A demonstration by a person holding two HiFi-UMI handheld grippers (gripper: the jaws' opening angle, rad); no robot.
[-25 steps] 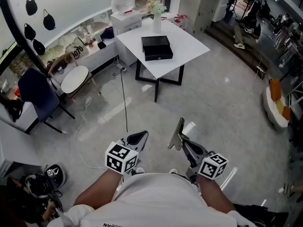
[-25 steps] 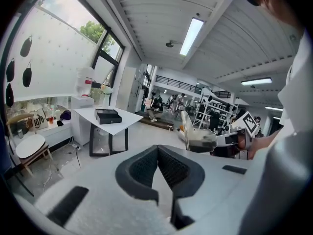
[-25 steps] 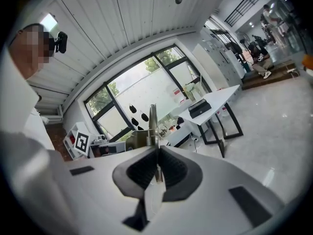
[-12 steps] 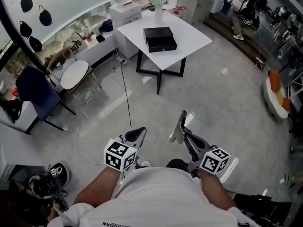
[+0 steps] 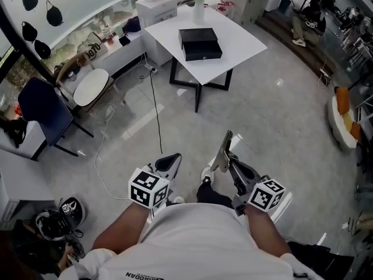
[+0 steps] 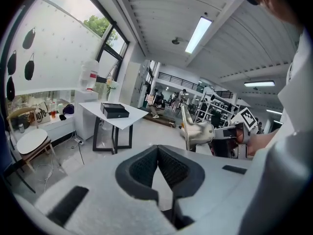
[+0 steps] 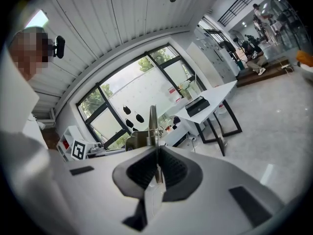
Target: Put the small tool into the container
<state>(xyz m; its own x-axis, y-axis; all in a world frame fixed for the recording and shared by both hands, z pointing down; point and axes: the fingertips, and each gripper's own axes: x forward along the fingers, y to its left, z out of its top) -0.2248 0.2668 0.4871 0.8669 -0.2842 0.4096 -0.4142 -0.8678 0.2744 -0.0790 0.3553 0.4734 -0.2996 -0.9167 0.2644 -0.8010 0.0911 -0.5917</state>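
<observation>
head view: i stand on a pale grey floor with both grippers held low, just ahead of my white shirt.

left gripper (image 5: 169,160): points forward over the floor. in the left gripper view (image 6: 157,153) its dark ribbed pads meet at the tips and nothing sits between them.

right gripper (image 5: 232,169): pinching the small flat silvery metal tool (image 5: 221,151). in the right gripper view (image 7: 157,163) the thin metal (image 7: 152,124) is clamped edge-on between the pads and sticks out past the jaw tips. from the head view the tool stands nearly upright, leaning a little to my left. it also shows in the left gripper view (image 6: 195,130), out to that gripper's right.

black box-shaped container (image 5: 200,43): sits near the middle of the white square table with black legs (image 5: 239,46), well apart from the tool and straight ahead of me across open floor. it reads as two black slabs, the lower one offset toward me. both gripper views catch it on the table top (image 6: 114,110) (image 7: 198,105).

other notes:
- white vase with pale flowers (image 5: 199,10) stands at the table's far edge.
- dark blue chair (image 5: 41,112) and round white stool (image 5: 92,87) stand to my left.
- thin black cable (image 5: 157,118) runs along the floor from beside the table toward me.
- black and white helmet (image 5: 64,212) lies on the floor at lower left.
</observation>
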